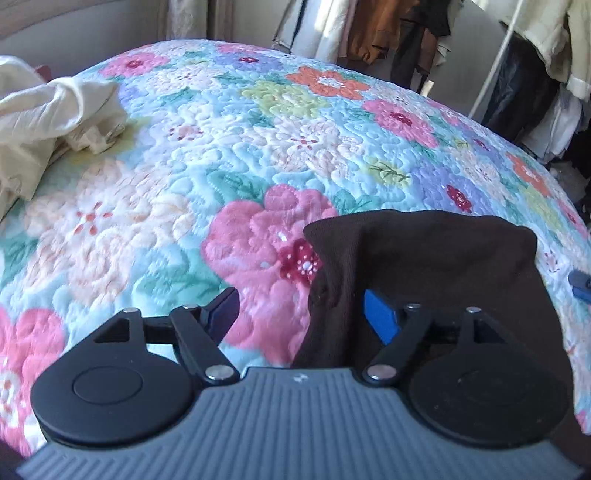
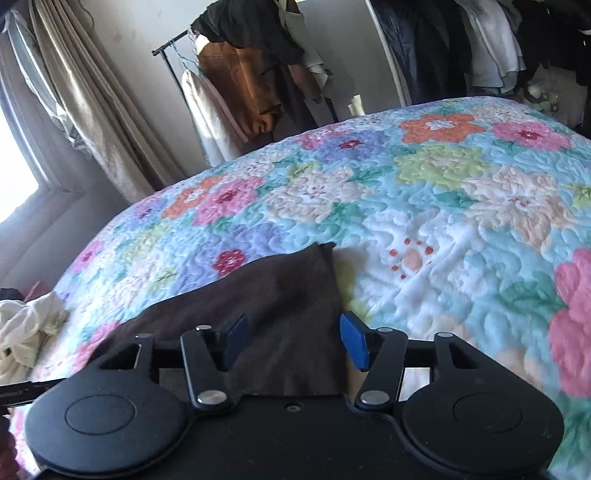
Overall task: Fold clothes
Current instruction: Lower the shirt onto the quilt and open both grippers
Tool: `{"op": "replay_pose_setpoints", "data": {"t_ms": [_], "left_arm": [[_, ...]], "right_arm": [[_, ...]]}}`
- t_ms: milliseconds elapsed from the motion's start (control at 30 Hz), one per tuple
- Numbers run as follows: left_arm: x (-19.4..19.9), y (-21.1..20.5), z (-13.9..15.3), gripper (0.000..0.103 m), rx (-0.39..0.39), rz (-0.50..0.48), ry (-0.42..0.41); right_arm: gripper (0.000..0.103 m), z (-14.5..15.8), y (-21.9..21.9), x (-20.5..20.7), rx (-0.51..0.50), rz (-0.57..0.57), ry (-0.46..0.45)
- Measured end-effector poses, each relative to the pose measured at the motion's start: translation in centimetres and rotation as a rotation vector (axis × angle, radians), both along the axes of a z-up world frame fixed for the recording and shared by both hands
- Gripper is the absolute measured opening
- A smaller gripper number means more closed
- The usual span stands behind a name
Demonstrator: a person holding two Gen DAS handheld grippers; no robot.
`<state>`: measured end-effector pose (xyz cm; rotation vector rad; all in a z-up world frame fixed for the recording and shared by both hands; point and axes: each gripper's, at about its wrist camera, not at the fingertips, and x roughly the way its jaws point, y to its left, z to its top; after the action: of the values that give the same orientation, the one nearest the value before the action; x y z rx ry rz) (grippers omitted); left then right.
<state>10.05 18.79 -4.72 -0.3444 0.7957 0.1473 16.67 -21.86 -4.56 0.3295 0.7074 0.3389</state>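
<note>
Both grippers, left (image 1: 301,314) and right (image 2: 291,341), stand wide and hold nothing; the brown cloth (image 1: 424,266) lies folded on the quilt (image 1: 221,147), while the cream garment (image 1: 48,122) waits crumpled.

A bed covered by a quilted floral bedspread (image 2: 443,206) fills the middle of both views. At upper left of the right view, beige curtains (image 2: 85,92) hang beside a bright window (image 2: 14,177). A clothes rack (image 2: 258,70) with hanging garments stands against a pale wall (image 2: 140,33) behind.
</note>
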Motion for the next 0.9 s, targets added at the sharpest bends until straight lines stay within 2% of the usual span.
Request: {"op": "replay_pose_setpoints", "data": {"t_ms": [67,167,200,233,333,367,467,567,633,767,900], "left_arm": [[-2.5,-0.2,0.5,0.089,0.029,0.019,-0.026],[-4.6,-0.9,0.6,0.089,0.119,0.007,0.026],[-4.9,-1.1,0.6,0.089,0.143,-0.007,0.051],[-5.3,-1.4,0.4,0.090,0.164,-0.026,0.074],[-6.9,-2.3,-0.2,0.090,0.233,-0.063,0.135],[-7.8,-2.6,-0.2,0.090,0.251,-0.064,0.137],[-10.8,-3.1,0.3,0.090,0.279,-0.073,0.122],[-13.8,-2.8,2.0,0.090,0.324,-0.046,0.096],[-16.2,-2.2,3.6,0.090,0.356,-0.007,0.057],[-21.5,-0.2,6.9,0.090,0.347,0.102,-0.015],[-26.4,1.0,10.0,0.090,0.351,0.193,-0.047]], "right_arm": [[0.072,0.5,0.3,-2.4,0.038,0.035,0.007],[0.076,1.6,1.0,-5.2,0.035,0.098,0.017],[0.084,2.0,1.2,-6.1,0.012,0.108,0.010],[0.093,2.3,1.4,-6.9,-0.036,0.105,0.001],[0.096,2.3,2.5,-9.5,-0.240,0.029,-0.062],[0.096,2.1,2.5,-10.5,-0.273,-0.002,-0.078],[0.096,2.1,1.8,-12.8,-0.229,-0.014,-0.065],[0.096,3.4,0.7,-15.2,-0.162,-0.043,-0.059],[0.096,5.1,0.2,-16.8,-0.165,-0.031,-0.071],[0.096,9.4,-0.9,-20.7,-0.132,0.018,-0.093],[0.096,13.6,-2.1,-24.9,-0.063,0.081,-0.130]]}}
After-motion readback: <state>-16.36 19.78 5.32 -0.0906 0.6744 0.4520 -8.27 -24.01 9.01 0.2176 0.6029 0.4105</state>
